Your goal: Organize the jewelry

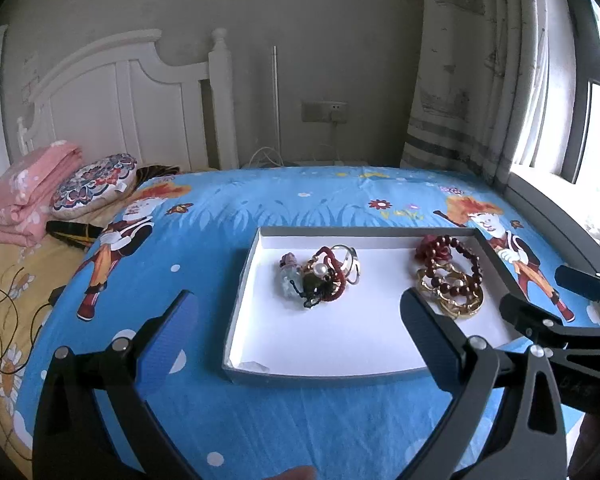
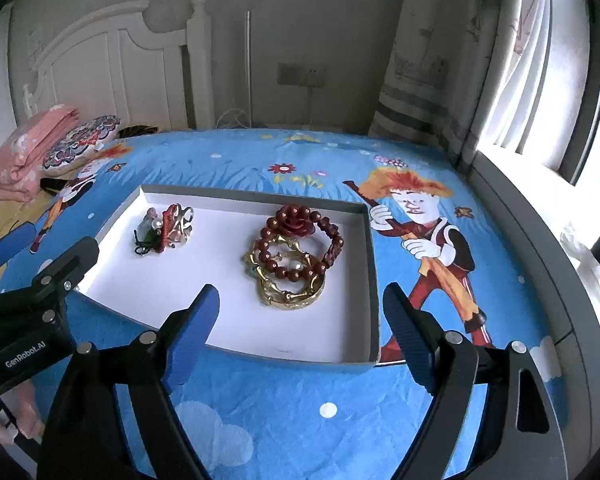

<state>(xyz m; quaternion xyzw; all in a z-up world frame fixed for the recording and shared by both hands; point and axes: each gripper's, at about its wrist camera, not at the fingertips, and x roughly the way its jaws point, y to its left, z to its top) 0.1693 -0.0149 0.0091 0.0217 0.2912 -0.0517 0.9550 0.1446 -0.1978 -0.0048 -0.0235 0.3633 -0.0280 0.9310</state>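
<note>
While both sets of jaws gape wide and hold nothing, the tray [image 2: 370, 280] with 2 jewelry heaps [image 2: 294, 258] lies just ahead of them.

A matt white cardboard tray [image 2: 364, 280] lies on the printed cotton bedsheet [image 2: 284, 408]. The gold bangle [image 2: 292, 298] looks like glossy metal; the dark red beads [image 2: 284, 270] are polished.

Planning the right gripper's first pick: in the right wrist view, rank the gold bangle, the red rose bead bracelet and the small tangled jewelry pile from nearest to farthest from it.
From the right gripper:
1. Gold bangle, just ahead, right half of the tray.
2. Red rose bead bracelet, lying behind and partly over the bangle.
3. Small tangled jewelry pile, far left of the tray.
</note>
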